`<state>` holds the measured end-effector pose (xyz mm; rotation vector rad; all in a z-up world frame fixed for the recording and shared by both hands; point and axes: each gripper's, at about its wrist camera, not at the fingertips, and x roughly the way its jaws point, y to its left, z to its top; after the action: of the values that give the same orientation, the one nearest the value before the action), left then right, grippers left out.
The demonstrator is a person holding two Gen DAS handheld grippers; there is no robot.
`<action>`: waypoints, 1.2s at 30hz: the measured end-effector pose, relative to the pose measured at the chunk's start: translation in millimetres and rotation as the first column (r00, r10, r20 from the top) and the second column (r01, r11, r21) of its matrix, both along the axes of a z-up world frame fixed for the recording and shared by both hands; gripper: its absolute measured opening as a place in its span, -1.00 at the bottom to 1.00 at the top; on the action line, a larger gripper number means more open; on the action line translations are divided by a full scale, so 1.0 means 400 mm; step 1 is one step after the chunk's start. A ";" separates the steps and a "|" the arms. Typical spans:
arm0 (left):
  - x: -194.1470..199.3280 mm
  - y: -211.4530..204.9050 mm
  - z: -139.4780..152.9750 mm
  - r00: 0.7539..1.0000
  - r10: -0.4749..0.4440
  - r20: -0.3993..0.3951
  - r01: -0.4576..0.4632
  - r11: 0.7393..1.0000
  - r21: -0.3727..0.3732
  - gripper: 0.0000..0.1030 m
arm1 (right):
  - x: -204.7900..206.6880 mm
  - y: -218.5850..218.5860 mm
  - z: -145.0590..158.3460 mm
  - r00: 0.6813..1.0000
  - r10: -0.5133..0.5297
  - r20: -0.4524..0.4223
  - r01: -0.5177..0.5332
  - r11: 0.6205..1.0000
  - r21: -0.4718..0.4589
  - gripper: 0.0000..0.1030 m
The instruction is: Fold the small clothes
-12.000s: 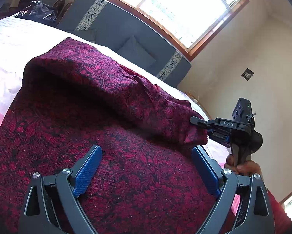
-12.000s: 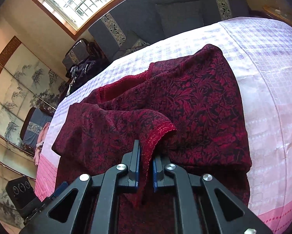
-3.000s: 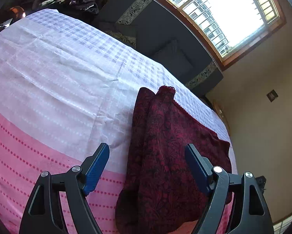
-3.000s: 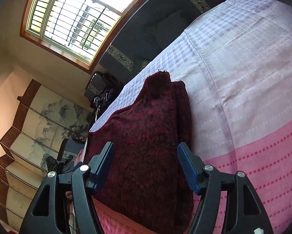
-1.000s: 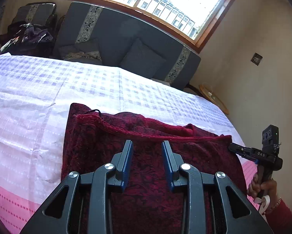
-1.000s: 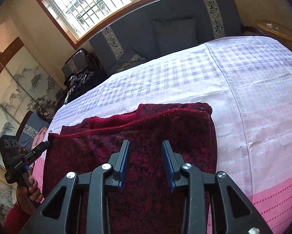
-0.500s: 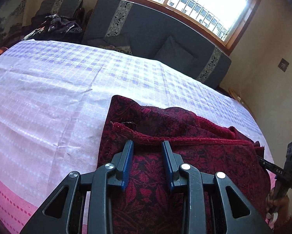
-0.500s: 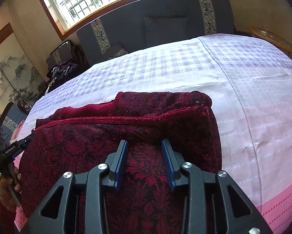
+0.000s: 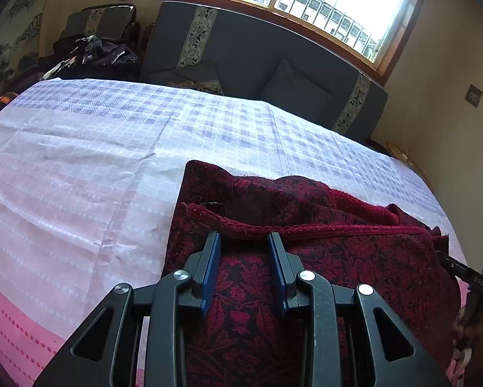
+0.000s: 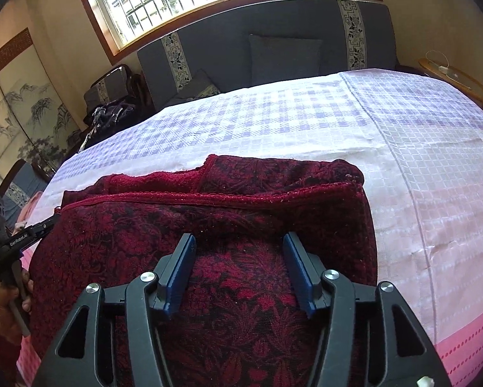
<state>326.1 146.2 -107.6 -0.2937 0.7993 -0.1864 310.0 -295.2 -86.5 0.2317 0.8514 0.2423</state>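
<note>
A dark red patterned garment [image 9: 354, 258] [image 10: 241, 206] lies folded over itself on the bed's white and pink sheet [image 9: 96, 177] [image 10: 418, 177]. Its trimmed upper edge runs across just beyond both sets of fingertips. My left gripper [image 9: 243, 237] stands narrow over the garment's left part, shut on a bulge of the top layer between its blue pads. My right gripper [image 10: 239, 237] is over the right part. Its jaws are opening, and the cloth lies flat under them, free of the pads. A hand [image 10: 9, 303] holds the left gripper's handle at the far left edge.
A dark grey sofa [image 9: 273, 64] [image 10: 273, 25] with cushions stands beyond the bed under the window. A chair with dark clothes [image 9: 96, 54] is at the back left, a painted folding screen [image 10: 22, 122] at the left, a round side table [image 10: 460, 84] at the right.
The right gripper's jaws have spread apart and let the cloth go. Both grippers sank a little, laying the folded layer over the garment. The left jaws stayed narrow.
</note>
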 end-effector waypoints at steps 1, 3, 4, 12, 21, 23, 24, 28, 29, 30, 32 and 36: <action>0.000 0.000 0.001 1.000 -0.001 0.001 0.001 1.000 0.000 -0.39 | -0.007 -0.002 0.008 1.000 -0.013 0.004 0.013 1.000 0.004 0.16; 0.000 0.000 0.002 1.000 0.000 0.003 0.000 1.000 0.003 -0.39 | -0.042 -0.014 0.044 0.996 -0.066 0.051 0.065 0.997 0.035 0.22; -0.002 -0.003 0.004 1.000 0.001 0.007 -0.001 1.000 0.011 -0.39 | -0.070 -0.019 0.067 0.992 -0.089 0.091 0.084 0.995 0.060 0.22; -0.089 -0.041 0.085 0.989 -0.021 0.145 0.007 0.995 0.097 0.00 | -0.333 0.091 0.148 0.977 0.041 0.211 -0.049 0.998 0.036 0.25; -0.277 -0.150 0.143 0.979 -0.099 0.176 0.064 0.978 0.196 0.30 | -0.448 0.222 0.097 0.971 0.147 0.190 -0.131 0.987 -0.094 0.23; -0.302 -0.179 0.129 0.982 -0.107 0.153 0.069 0.970 0.233 0.30 | -0.427 0.222 0.076 0.977 0.132 0.168 -0.117 0.988 -0.100 0.23; -0.317 -0.191 0.118 0.982 -0.111 0.151 0.073 0.968 0.240 0.30 | -0.417 0.226 0.065 0.979 0.126 0.158 -0.109 0.987 -0.115 0.23; -0.343 -0.234 0.070 0.987 -0.122 0.107 0.087 0.955 0.285 0.30 | -0.386 0.237 0.012 0.991 0.100 0.089 -0.085 0.983 -0.160 0.22; -0.342 -0.242 0.054 0.989 -0.123 0.085 0.093 0.950 0.297 0.30 | -0.379 0.242 -0.004 0.993 0.096 0.062 -0.085 0.982 -0.170 0.19; -0.339 -0.247 0.039 0.990 -0.124 0.063 0.099 0.948 0.302 0.30 | -0.368 0.244 -0.016 0.995 0.092 0.024 -0.087 0.981 -0.173 0.19; -0.335 -0.249 0.015 0.993 -0.117 0.030 0.103 0.949 0.296 0.30 | -0.358 0.256 -0.022 0.995 0.098 -0.001 -0.096 0.976 -0.194 0.22; -0.324 -0.249 0.000 0.994 -0.111 -0.007 0.108 0.952 0.286 0.30 | -0.350 0.281 -0.036 0.992 0.125 -0.021 -0.126 0.964 -0.236 0.44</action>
<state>196.4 46.8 -107.5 0.0251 0.8221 -0.1736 169.9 -182.8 -100.8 -0.0454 0.8933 0.2559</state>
